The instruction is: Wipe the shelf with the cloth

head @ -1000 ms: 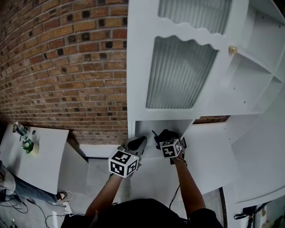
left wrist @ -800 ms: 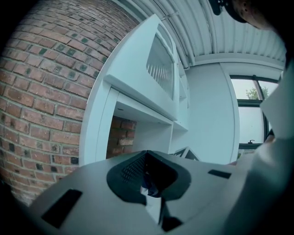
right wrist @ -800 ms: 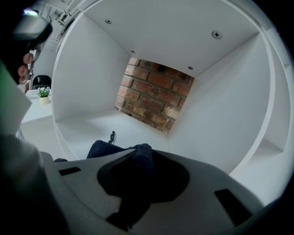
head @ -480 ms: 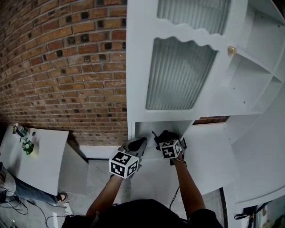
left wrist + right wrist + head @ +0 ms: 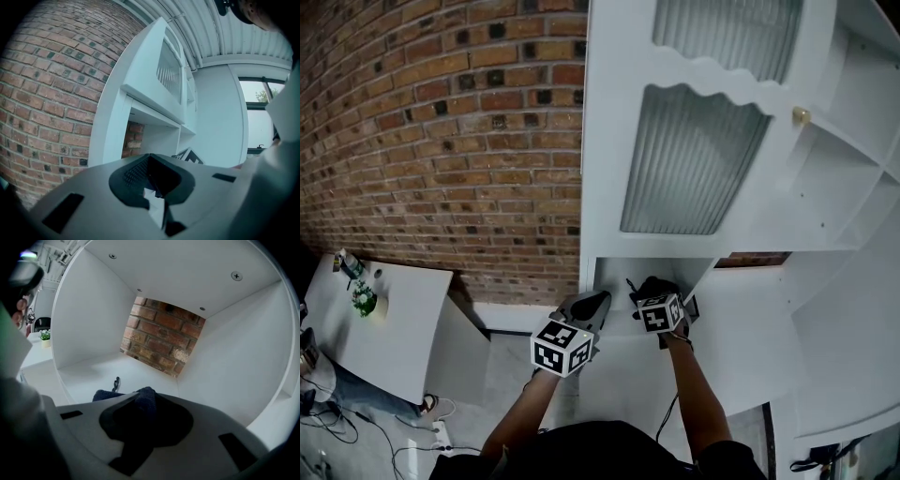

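The shelf [image 5: 89, 369] is the floor of an open white compartment [image 5: 614, 272] in a tall cabinet, with bare brick showing at its back. My right gripper [image 5: 140, 404] reaches into the compartment's mouth and is shut on a dark blue cloth [image 5: 146, 397], which bunches over its jaws. In the head view the cloth [image 5: 652, 285] shows dark just ahead of the right gripper [image 5: 649, 291]. A small dark loop [image 5: 116, 382] lies on the shelf beyond the cloth. My left gripper [image 5: 592, 301] hovers just left of the right one, at the compartment's left post, shut and holding nothing.
A ribbed glass door [image 5: 694, 159] with a brass knob [image 5: 801, 116] hangs above the compartment. Open white shelves [image 5: 848, 178] run to the right. A brick wall [image 5: 441, 141] stands to the left, with a white table [image 5: 384, 328] carrying a small plant [image 5: 362, 298] below it.
The head view has shifted slightly, so the cabinet sits a little further right in the picture. Both grippers keep nearly the same places at the compartment's mouth.
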A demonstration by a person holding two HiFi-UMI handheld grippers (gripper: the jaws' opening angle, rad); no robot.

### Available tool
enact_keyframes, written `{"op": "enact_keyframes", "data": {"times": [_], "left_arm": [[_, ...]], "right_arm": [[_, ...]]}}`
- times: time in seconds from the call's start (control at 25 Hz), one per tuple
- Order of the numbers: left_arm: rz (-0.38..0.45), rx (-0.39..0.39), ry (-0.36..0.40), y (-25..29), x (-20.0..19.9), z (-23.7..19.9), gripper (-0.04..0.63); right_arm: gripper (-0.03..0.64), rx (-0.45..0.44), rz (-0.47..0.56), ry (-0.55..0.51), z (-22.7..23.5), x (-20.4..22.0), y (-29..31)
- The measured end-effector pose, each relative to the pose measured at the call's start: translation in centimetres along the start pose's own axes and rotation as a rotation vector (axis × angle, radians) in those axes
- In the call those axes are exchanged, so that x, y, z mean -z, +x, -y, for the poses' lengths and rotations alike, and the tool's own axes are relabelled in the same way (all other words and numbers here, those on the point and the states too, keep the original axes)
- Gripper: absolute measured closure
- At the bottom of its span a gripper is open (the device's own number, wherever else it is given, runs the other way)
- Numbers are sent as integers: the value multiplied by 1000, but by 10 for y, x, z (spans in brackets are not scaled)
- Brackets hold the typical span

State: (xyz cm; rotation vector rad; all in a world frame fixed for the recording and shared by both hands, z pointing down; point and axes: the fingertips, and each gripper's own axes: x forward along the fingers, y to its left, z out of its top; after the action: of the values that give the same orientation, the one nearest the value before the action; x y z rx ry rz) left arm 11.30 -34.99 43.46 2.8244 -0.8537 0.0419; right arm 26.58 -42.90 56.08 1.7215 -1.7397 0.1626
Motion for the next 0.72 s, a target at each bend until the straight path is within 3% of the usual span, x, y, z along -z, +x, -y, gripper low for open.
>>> {"op": "enact_keyframes", "data": {"times": [0.72], "left_arm": [[-4, -85, -15, -37, 4, -22, 580]], "right_arm": [[549, -34, 40, -40, -41, -23, 5]]}}
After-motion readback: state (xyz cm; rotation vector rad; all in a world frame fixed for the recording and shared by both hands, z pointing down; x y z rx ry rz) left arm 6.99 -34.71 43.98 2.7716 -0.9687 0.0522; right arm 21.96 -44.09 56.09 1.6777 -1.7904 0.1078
